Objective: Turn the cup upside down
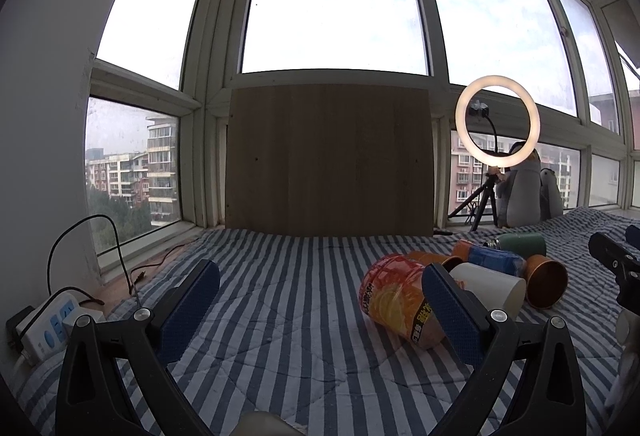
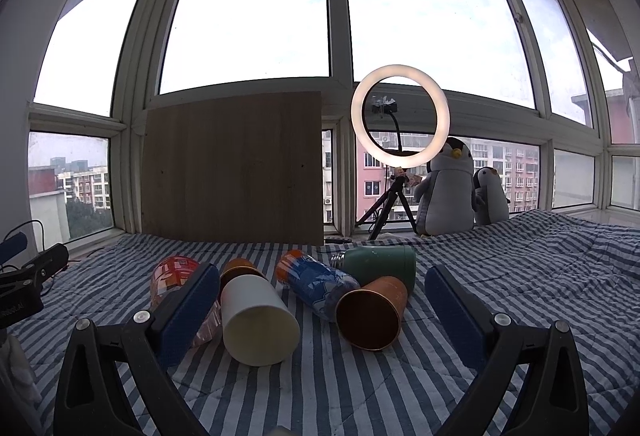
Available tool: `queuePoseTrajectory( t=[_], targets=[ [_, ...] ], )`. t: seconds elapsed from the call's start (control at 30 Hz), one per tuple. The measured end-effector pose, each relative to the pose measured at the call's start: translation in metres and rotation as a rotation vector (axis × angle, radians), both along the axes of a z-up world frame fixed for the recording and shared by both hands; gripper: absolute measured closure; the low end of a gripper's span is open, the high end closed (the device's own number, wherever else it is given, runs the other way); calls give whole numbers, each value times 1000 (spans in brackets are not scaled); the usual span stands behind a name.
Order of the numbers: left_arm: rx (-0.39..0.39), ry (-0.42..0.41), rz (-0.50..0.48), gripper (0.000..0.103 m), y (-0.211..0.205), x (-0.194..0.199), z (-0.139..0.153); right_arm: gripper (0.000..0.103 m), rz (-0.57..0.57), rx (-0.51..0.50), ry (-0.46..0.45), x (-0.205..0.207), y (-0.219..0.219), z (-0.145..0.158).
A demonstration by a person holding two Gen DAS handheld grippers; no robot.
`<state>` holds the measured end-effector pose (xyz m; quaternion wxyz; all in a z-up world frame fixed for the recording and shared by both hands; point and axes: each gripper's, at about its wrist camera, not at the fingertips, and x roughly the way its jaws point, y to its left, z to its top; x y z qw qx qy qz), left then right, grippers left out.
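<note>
My right gripper (image 2: pixel 322 312) spread wide, holding nothing, white cup (image 2: pixel 258 322) on its side on the striped bed (image 2: pixel 520 276) between its fingers, copper cup (image 2: pixel 372 312) beside it, my left gripper (image 1: pixel 320 310) likewise released.

My white cup (image 2: pixel 260 320) looks like matt paper, the copper cup (image 2: pixel 370 312) shiny metal, the striped quilt (image 2: pixel 520 284) soft cloth.
</note>
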<state>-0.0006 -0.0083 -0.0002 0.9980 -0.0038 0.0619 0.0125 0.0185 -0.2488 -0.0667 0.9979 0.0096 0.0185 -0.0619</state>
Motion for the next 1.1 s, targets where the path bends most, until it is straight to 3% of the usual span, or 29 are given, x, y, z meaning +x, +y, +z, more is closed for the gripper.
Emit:
queuePoseTrajectory(
  t=[1.1],
  targets=[
    [-11, 10, -1, 1, 2, 1, -3, 2, 3, 9, 5, -1, -2, 1]
  ],
)
